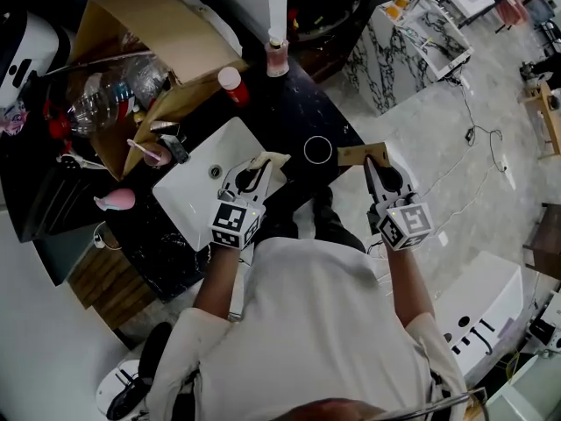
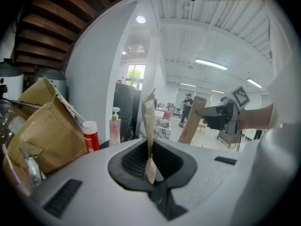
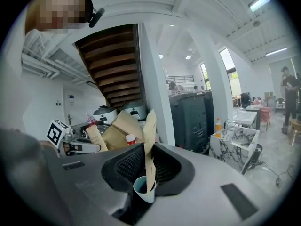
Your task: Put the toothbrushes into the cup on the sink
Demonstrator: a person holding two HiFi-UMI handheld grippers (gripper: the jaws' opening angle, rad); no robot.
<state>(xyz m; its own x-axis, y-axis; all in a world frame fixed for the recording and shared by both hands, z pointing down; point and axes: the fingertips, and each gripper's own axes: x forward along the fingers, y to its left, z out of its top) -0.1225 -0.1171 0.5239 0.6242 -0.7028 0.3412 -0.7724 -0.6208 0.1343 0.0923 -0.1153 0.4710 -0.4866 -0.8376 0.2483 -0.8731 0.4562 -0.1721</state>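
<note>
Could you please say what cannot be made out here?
What the tan paper sleeve (right gripper) and cream paper sleeve (left gripper) contain: wrappers hide it, all views.
Clear round cup: contents too small, head view.
White sink: near corner behind left gripper, head view.

Between the left tool and the right tool, the dark tabletop lies bare around the cup. Left of the left tool the sink is open. Ahead and to its left stand a brown paper bag, a red-capped bottle and a pink pump bottle.
</note>
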